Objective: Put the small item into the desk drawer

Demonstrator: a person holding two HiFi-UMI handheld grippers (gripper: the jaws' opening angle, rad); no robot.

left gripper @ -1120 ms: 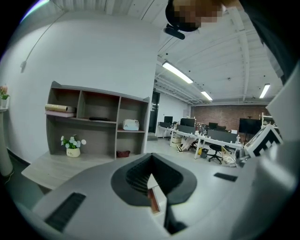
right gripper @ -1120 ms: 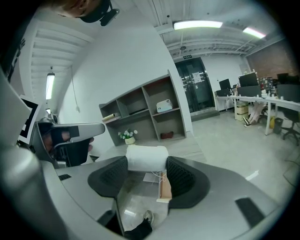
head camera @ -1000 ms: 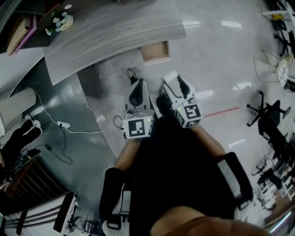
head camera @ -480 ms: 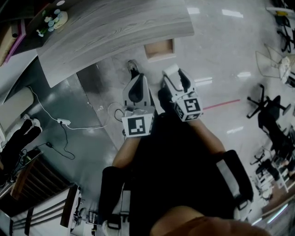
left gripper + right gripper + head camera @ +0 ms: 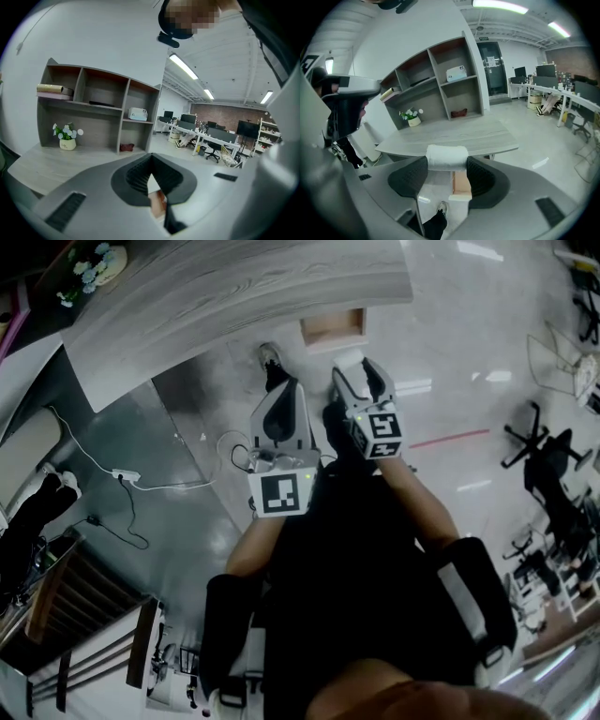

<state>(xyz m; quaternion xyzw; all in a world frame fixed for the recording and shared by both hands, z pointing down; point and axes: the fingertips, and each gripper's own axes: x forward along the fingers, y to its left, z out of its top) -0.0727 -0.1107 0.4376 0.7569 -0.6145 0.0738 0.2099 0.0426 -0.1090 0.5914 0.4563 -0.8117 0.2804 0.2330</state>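
Note:
The small item is a white roll point(image 5: 446, 157), and my right gripper point(image 5: 446, 164) is shut on it across its width. In the head view that right gripper point(image 5: 354, 369) holds the roll point(image 5: 348, 361) just below the open wooden drawer point(image 5: 332, 329), which juts from under the grey desk point(image 5: 234, 287). The drawer's pale inside point(image 5: 461, 183) shows between the right jaws, below the roll. My left gripper point(image 5: 284, 390) is level with the right one, to its left, jaws together with nothing held. Through its narrow gap point(image 5: 151, 164) a bit of the drawer point(image 5: 157, 200) shows.
A shelf unit point(image 5: 431, 79) and a flower pot point(image 5: 412, 118) stand on the desk's far side. The person's shoe point(image 5: 270, 362) rests on the floor by the drawer. A cable with power strip point(image 5: 122, 474) lies at left. Office chairs point(image 5: 544, 465) stand at right.
Both grippers have moved forward toward the desk; the roll now sits closer to the open drawer. The right gripper's hold on the roll is unchanged.

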